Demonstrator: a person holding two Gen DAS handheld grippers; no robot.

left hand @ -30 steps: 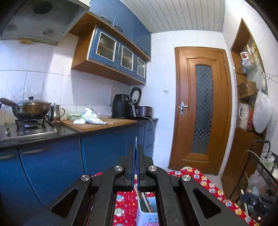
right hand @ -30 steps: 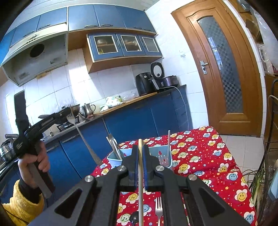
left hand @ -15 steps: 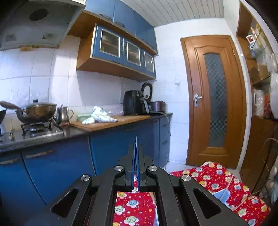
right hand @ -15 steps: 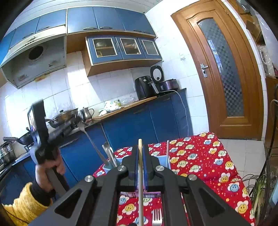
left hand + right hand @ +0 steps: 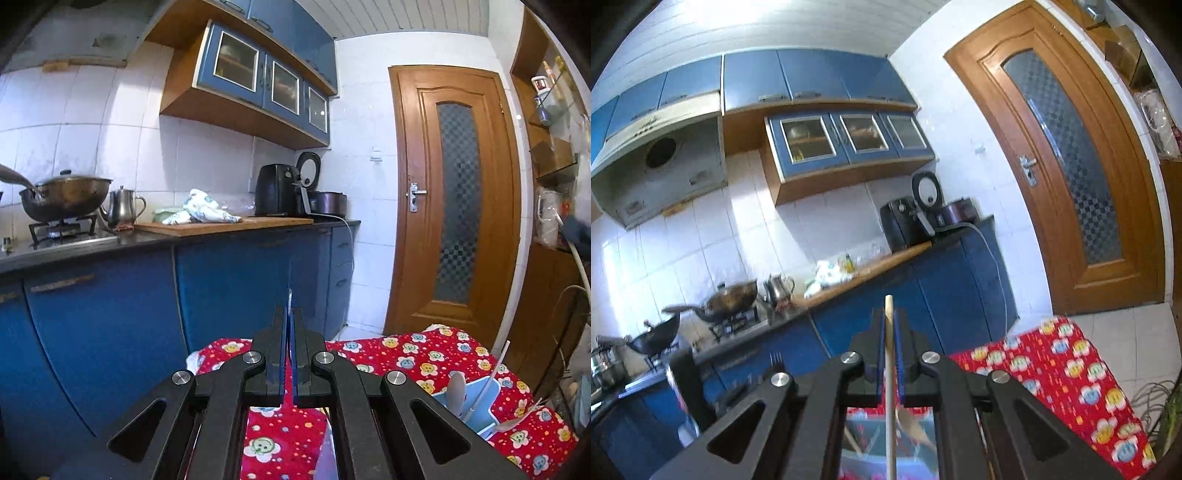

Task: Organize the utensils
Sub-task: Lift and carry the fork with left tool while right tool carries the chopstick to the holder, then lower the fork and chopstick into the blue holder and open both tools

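The left hand-held gripper [image 5: 289, 325] is pinched fully together on a thin metal utensil handle [image 5: 290, 301], its end poking up past the tips. The right hand-held gripper [image 5: 889, 332] is clamped on a wooden stick [image 5: 888, 354], perhaps a chopstick. Below it sits the blue utensil caddy [image 5: 476, 402] on the red flowered tabletop [image 5: 413, 354], holding a spoon [image 5: 456, 391].

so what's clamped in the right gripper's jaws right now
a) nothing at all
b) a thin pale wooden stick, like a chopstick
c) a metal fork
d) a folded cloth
b, in the right wrist view the right gripper has its jaws closed on a thin pale wooden stick that runs straight up between the blue pads and pokes out past their tips.
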